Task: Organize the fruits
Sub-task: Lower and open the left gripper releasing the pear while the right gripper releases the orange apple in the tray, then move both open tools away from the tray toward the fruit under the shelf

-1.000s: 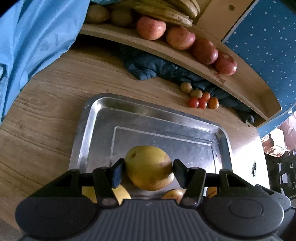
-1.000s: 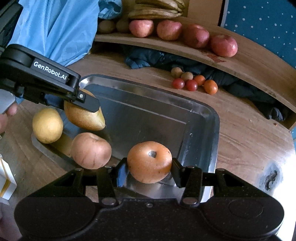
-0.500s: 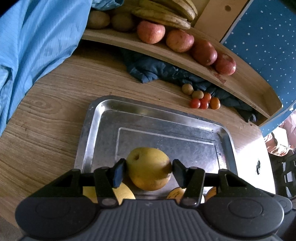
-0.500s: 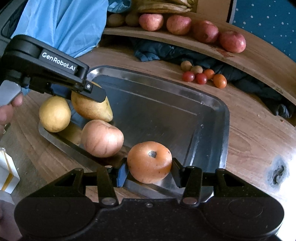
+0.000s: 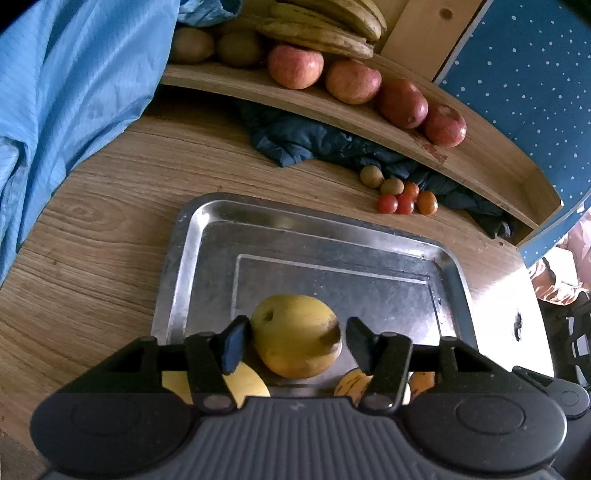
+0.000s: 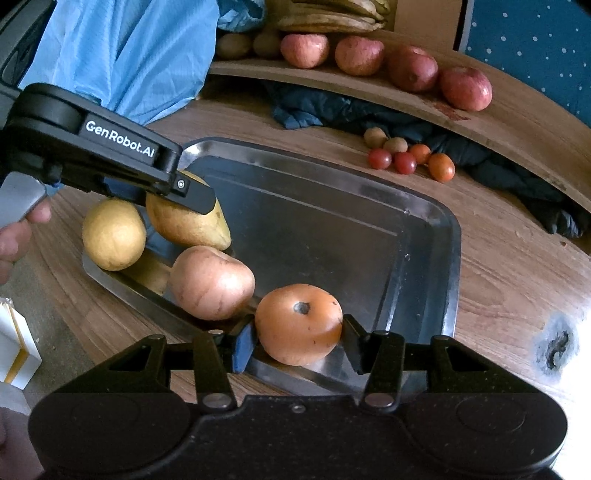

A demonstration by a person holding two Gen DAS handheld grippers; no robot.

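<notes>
My left gripper (image 5: 295,341) is shut on a yellow pear (image 5: 295,334) and holds it above the near left part of the steel tray (image 5: 325,236). The pear also shows under that gripper in the right wrist view (image 6: 184,229). My right gripper (image 6: 298,338) is shut on an orange persimmon (image 6: 298,323) over the tray's near rim (image 6: 452,236). A round yellow fruit (image 6: 112,234) and a pinkish apple (image 6: 210,282) lie in the tray's near left end.
A curved wooden shelf (image 5: 369,114) at the back holds several red apples (image 5: 352,81), kiwis and bananas (image 5: 325,26). Several cherry tomatoes (image 6: 404,162) lie on the wooden table by a dark cloth (image 5: 295,140). Blue plastic (image 5: 55,92) hangs at left. A white box (image 6: 14,350) stands near left.
Both grippers have pulled back and up a little with their fruit. More of the tray and its near rim shows in the right wrist view.
</notes>
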